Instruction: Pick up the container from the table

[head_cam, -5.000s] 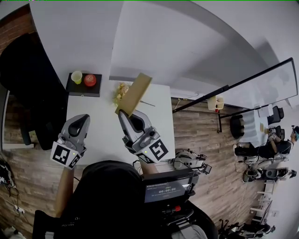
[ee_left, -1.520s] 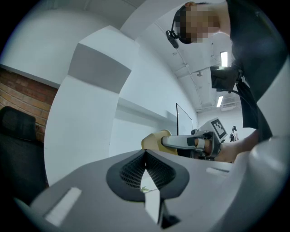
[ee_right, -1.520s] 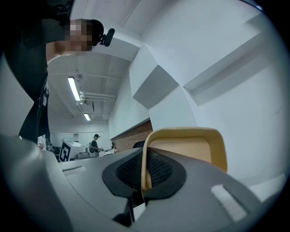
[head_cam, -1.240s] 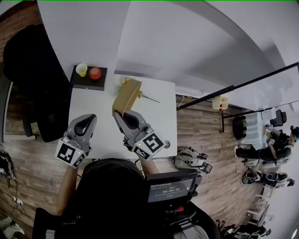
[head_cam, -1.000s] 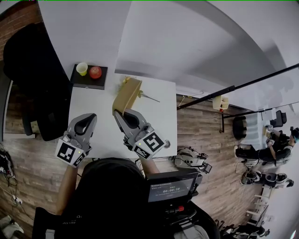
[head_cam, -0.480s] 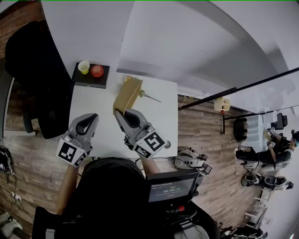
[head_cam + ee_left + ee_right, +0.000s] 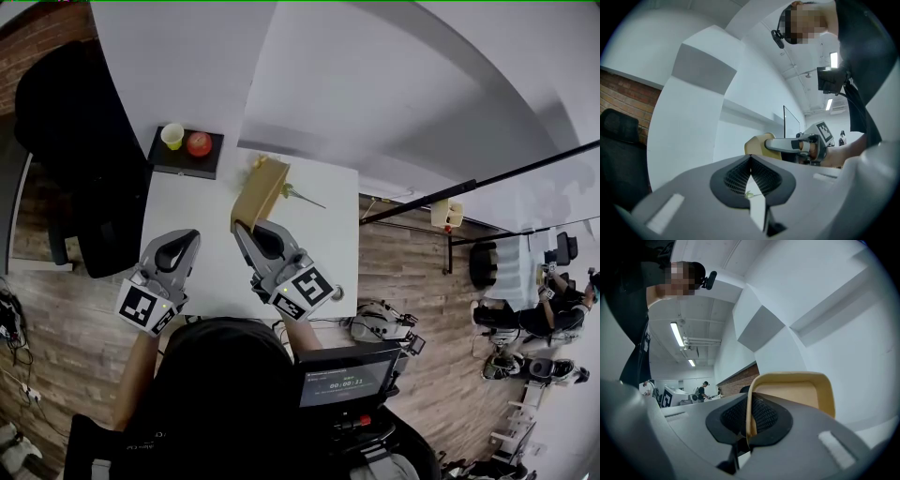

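Note:
A tan, tray-like container (image 7: 260, 192) is held off the white table (image 7: 192, 211) by one rim, standing on edge. My right gripper (image 7: 246, 228) is shut on that rim; in the right gripper view the thin rim runs between the pads (image 7: 761, 416) and the container (image 7: 797, 390) rises beyond my right gripper (image 7: 749, 404). My left gripper (image 7: 184, 240) hovers to the left of it, apart from the container, shut with nothing in it. The left gripper view shows my left gripper (image 7: 750, 159) closed, with the container (image 7: 757, 143) and the right gripper (image 7: 787, 145) off to its right.
A black tray (image 7: 159, 161) at the table's far left corner carries a yellow cup (image 7: 172, 136) and a red apple (image 7: 198, 143). A thin green stem (image 7: 302, 196) and yellowish bits (image 7: 255, 161) lie near the far edge. A black chair (image 7: 70, 141) stands to the left.
Five seconds ago the container was held further out and more spread. Over the last second both grippers and the container keep still; only the head view drifts slightly.

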### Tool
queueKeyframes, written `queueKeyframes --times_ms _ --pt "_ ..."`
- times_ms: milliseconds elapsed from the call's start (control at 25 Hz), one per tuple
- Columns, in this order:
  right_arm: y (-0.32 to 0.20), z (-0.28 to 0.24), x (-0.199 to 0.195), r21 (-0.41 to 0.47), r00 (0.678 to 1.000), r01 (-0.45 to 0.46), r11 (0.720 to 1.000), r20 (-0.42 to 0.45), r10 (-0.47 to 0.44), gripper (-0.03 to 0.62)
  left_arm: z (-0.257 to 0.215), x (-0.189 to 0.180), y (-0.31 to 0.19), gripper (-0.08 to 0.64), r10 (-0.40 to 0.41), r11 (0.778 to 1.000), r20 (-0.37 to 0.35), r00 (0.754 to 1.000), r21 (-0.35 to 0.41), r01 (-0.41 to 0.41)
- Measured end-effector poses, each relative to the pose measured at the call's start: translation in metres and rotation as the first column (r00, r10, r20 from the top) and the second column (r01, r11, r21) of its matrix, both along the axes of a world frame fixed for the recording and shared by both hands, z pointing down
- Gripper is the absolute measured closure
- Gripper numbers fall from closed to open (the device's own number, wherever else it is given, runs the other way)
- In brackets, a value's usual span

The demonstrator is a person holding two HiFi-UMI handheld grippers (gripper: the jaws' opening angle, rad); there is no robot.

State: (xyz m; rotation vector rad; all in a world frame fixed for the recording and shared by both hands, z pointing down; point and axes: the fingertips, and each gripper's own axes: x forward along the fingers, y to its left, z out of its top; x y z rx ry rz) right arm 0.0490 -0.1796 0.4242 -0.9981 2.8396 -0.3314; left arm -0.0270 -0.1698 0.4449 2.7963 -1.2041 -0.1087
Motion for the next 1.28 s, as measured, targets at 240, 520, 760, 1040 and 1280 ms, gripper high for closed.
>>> queueKeyframes --times_ms 240,520,760,1040,1280 --pt "0.0031 -0.0006 -0.0013 -0.001 1.000 0.003 1.000 0.004 -0.003 0.575 -0.0006 0.0001 0.0029 0.558 0.000 1.000 -0.002 1.000 0.000 0.000" --pt "0.0035 0.0000 -0.0009 -0.004 1.000 0.004 1.000 0.007 -0.004 0.575 0.0019 0.0015 0.0046 0.558 0.003 1.000 0.000 1.000 -0.010 -0.003" --pt "0.0035 -0.0004 -0.0011 -0.006 1.000 0.006 1.000 0.010 -0.006 0.575 0.0010 0.0027 0.0044 0.558 0.005 1.000 -0.001 1.000 -0.010 -0.005" --pt "0.0047 -0.0014 -0.0017 -0.002 1.000 0.013 1.000 0.012 -0.013 0.575 0.0010 0.0041 0.0059 0.558 0.008 1.000 0.004 1.000 -0.010 -0.008" --pt "0.0062 -0.0021 -0.0021 -0.001 1.000 0.018 1.000 0.004 -0.018 0.575 0.0008 0.0077 0.0064 0.558 0.018 1.000 0.004 1.000 -0.012 -0.018"
